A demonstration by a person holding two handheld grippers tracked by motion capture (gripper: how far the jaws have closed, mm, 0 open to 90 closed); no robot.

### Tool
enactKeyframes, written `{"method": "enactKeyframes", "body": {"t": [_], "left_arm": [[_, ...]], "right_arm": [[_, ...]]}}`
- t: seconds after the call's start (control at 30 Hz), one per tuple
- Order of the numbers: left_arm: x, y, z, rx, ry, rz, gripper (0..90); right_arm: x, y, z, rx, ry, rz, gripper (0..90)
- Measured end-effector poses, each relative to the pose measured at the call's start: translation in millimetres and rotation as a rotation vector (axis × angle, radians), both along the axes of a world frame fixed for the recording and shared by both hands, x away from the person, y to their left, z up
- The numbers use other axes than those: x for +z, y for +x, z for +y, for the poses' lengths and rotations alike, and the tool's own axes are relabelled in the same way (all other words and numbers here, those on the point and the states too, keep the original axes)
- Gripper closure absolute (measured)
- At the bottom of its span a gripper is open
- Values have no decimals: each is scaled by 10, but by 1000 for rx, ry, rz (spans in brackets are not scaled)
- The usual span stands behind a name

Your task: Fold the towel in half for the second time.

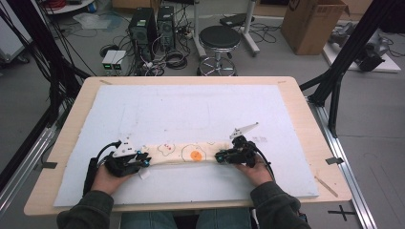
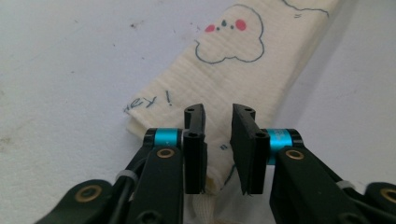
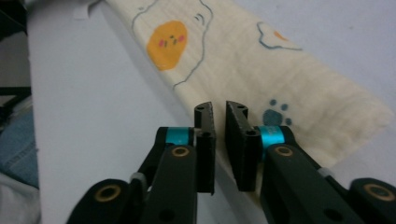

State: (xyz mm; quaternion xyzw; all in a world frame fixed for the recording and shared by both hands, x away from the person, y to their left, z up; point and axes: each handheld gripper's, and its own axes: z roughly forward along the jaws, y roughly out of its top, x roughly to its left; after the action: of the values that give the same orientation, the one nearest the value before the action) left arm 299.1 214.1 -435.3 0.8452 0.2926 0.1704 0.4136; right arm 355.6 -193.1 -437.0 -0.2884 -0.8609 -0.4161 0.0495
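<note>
At each end of the folded cloth [image 1: 184, 153] | left gripper [image 2: 218, 140] and right gripper [image 3: 220, 135] fingers slightly apart, releasing | next: re-grip for another fold.

In the high view we cannot see either end of the long cream folded cloth with egg drawings [image 1: 184, 153]: the left gripper [image 1: 143, 161] covers its left end and the right gripper [image 1: 219, 157] its right. The small printed marks along it are too small for us to read there. In the left gripper view the cloth's far end runs off the top edge, and its near corner lies hidden behind the jaws, perhaps just slack between them.
</note>
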Motion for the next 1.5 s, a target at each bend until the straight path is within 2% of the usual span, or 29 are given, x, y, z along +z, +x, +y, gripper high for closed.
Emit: {"method": "enactKeyframes", "body": {"t": [0.07,0.13,0.2,0.23,0.3,0.33,0.4,0.53,0.7,0.8,1.07,1.27,1.37,1.47,1.5], "left_arm": [[42,-1,25,13,-50,-24,700],[67,22,50,35,-77,-45,652],[55,51,57,49,-76,-52,627],[43,63,56,52,-69,-41,617],[13,89,50,50,-48,-18,595],[-3,100,44,52,-38,-1,571],[-37,116,34,64,-24,23,510],[-63,125,43,77,-19,33,492],[-87,141,77,95,-23,63,439],[-93,143,71,94,-22,62,435],[-87,122,51,98,0,32,429],[-64,98,47,100,11,7,421],[8,72,63,105,-22,-25,419],[76,57,64,101,-96,-58,429],[82,59,55,87,-104,-65,442]], "right_arm": [[66,-14,27,12,26,-47,759],[136,17,45,-6,40,-96,687],[173,77,53,-33,42,-131,617],[176,113,57,-45,36,-141,618],[151,173,63,-44,34,-145,592],[127,192,75,-45,5,-158,585],[75,211,100,-37,-44,-145,554],[25,176,126,-22,-106,-158,519],[-2,89,69,-12,-125,-186,472],[-6,40,29,-3,-132,-206,456],[-20,-3,-3,3,-132,-225,441],[-21,-4,5,-1,-122,-213,405],[8,-35,28,-8,-115,-236,380],[86,-55,13,-18,-56,-252,382],[106,-50,1,-22,-38,-254,385]]}}
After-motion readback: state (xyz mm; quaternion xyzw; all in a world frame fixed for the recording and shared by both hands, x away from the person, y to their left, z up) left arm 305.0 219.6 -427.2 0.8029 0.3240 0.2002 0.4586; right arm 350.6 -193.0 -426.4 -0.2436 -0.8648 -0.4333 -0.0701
